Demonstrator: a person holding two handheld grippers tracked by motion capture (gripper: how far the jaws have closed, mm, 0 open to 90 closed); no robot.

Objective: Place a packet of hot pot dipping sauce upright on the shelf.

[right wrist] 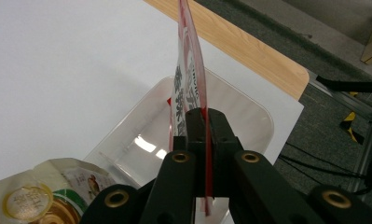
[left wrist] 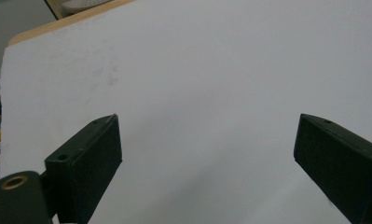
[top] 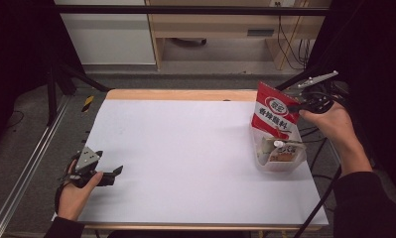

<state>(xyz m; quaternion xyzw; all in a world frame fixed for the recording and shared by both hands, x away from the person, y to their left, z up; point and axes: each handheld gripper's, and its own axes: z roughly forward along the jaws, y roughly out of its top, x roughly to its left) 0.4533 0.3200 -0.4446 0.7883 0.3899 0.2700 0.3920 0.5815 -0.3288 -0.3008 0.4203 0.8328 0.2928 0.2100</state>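
Left gripper (top: 117,170): black and hard, with a grey three-cornered plate on top. It sits at the lower left of the high view, in a hand (top: 76,191). Its jaws are spread wide and hold nothing.
Left jaws: in the left gripper view they are two flat black blocks, one at the lower left and one at the lower right, with white sheet between them.
Sheet (top: 185,148): white, smooth and flat. It covers most of the table in the middle of the high view.
Table (top: 180,94): light wood. A thin strip shows at the top edge of the sheet.
Pouch (top: 275,111): red and white, shiny and thin, with dark letters on the front. It is at the right of the high view, held up over the tub, tilted a bit.
Tub (top: 280,166): clear plastic with round corners. It sits on the sheet at the right, just under the pouch.
Packs (top: 281,149): small packs lie in the tub. One has a round yellow mark and looks crinkly in the right gripper view (right wrist: 48,196), at the lower left.
Right gripper (top: 296,106): black, in a hand (top: 334,124) at the right. Its jaws are pinched tight on the edge of the pouch.
Views: the high view shows the pouch front with its letters. The right gripper view shows the pouch (right wrist: 190,70) side on, thin as a sheet, and the bare clear floor of the tub (right wrist: 249,116).
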